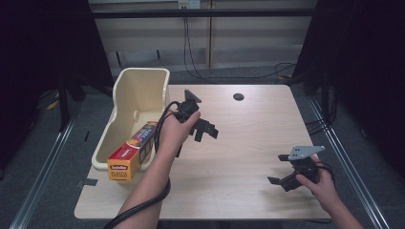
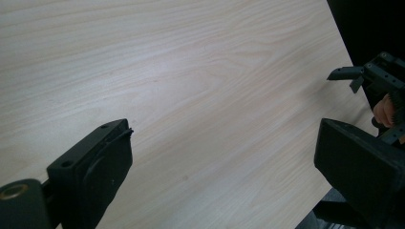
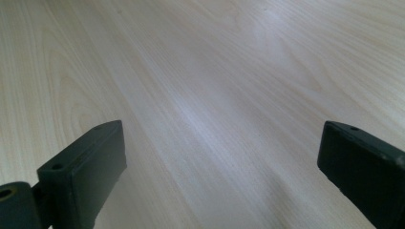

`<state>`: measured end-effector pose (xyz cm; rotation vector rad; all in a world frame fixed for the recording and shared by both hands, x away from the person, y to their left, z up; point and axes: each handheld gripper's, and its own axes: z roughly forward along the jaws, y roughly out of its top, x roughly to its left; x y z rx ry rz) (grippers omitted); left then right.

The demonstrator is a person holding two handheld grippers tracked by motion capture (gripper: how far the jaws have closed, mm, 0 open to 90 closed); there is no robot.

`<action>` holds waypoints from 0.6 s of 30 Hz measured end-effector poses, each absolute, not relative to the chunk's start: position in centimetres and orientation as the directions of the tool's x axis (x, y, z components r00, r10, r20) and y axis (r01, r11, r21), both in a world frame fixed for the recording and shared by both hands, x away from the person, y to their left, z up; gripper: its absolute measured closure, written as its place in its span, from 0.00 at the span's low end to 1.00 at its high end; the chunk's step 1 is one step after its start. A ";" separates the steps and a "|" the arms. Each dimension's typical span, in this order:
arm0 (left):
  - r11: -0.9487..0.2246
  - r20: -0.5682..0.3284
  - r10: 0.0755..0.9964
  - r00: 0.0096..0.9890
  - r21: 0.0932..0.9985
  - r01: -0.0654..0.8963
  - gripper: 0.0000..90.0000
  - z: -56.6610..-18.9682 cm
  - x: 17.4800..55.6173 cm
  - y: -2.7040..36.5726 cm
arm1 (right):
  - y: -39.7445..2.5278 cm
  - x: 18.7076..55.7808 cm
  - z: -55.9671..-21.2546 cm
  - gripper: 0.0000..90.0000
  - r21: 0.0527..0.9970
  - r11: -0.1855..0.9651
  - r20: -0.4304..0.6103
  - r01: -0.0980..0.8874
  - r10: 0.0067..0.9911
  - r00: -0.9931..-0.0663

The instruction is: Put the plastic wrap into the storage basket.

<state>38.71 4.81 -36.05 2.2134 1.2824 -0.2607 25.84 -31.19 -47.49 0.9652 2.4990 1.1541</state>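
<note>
Nearest the camera in the high view, the right tongs [image 1: 281, 169] sit low over the near right part of the table [image 1: 248, 143], close to its front and right edges, jaws spread wide with nothing between them; the right gripper view shows bare wood grain between the two black jaws. Farther in, the left tongs [image 1: 206, 130] hover above the middle of the table, jaws also wide apart and empty, with open wood on all sides toward the right. Just left of that hand, a box of plastic wrap [image 1: 133, 150] lies slanted in the cream bin [image 1: 143, 78], its near end sticking out over the bin's low front lip at the table's left edge. A small dark hole [image 1: 238, 97] marks the far side.
</note>
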 end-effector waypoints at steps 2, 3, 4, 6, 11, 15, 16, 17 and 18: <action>-0.380 -0.437 0.735 0.518 0.367 0.849 0.06 -36.4 38.6 4.7 | -31.2 25.8 -47.5 0.03 0.743 0.474 0.066 0.471 0.650 -0.757; -0.387 -0.437 0.732 0.522 0.364 0.847 0.06 -36.7 38.6 4.6 | -31.2 25.8 -47.5 0.03 0.745 0.474 0.066 0.470 0.648 -0.759; -0.381 -0.439 0.734 0.518 0.366 0.849 0.06 -36.9 38.5 4.5 | -31.2 25.8 -47.4 0.03 0.741 0.472 0.069 0.477 0.653 -0.754; -0.382 -0.441 0.734 0.517 0.361 0.851 0.06 -37.1 38.5 4.5 | -31.2 25.8 -47.4 0.03 0.742 0.473 0.069 0.475 0.652 -0.755; -0.389 -0.450 0.726 0.520 0.354 0.850 0.06 -37.8 38.4 4.3 | -31.2 25.8 -47.4 0.03 0.742 0.472 0.068 0.476 0.653 -0.754; -0.379 -0.453 0.729 0.513 0.356 0.854 0.06 -38.4 38.1 4.1 | -31.3 25.8 -47.4 0.03 0.741 0.474 0.066 0.475 0.652 -0.755; -0.380 -0.451 0.731 0.513 0.356 0.854 0.06 -38.6 38.1 4.1 | -31.3 25.8 -47.4 0.03 0.741 0.475 0.066 0.475 0.652 -0.755; -0.380 -0.451 0.731 0.513 0.356 0.854 0.06 -38.6 38.1 4.1 | -31.3 25.8 -47.4 0.03 0.741 0.475 0.066 0.475 0.652 -0.755; -0.387 -0.458 0.724 0.516 0.350 0.853 0.06 -38.8 38.1 4.1 | -31.3 25.8 -47.4 0.03 0.741 0.475 0.065 0.474 0.653 -0.755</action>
